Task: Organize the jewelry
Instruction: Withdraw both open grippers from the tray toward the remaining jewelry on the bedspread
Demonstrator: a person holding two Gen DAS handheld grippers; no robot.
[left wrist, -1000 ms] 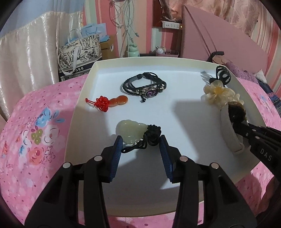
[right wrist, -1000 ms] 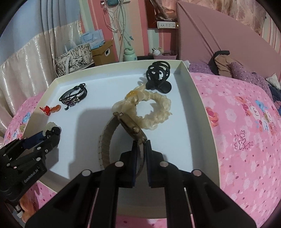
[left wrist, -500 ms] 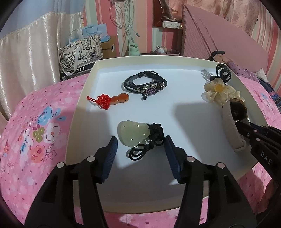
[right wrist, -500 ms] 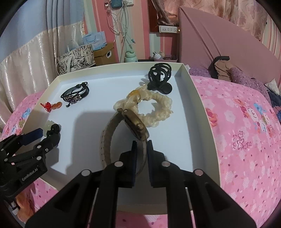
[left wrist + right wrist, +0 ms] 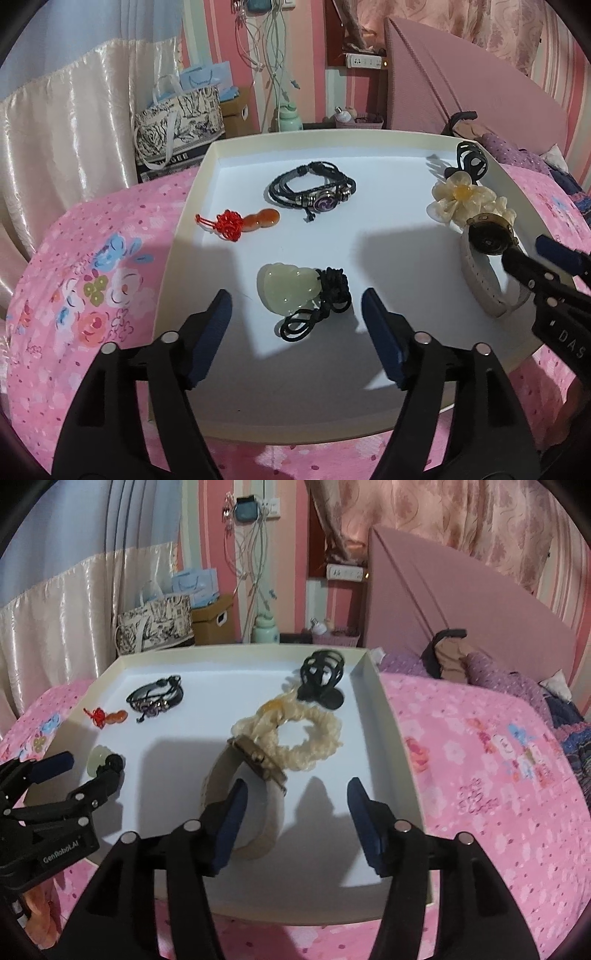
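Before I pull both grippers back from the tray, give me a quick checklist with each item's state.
1. Left gripper let go of the jade pendant: ok, jaws have just been opening and stand clear on both sides.
2. Right gripper let go of the watch: ok, jaws have just been opening.
3. Right gripper clear of the watch strap: cannot tell, one finger overlaps it.
4. All pieces inside the tray: ok.
5. Watch separate from the scrunchie: not ok, they overlap.

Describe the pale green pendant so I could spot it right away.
Look in the shallow white tray on the pink floral bedspread. Near its front edge lies the pale green pendant, a translucent carved stone on knotted black cord, unlike the small red gourd charm behind it.
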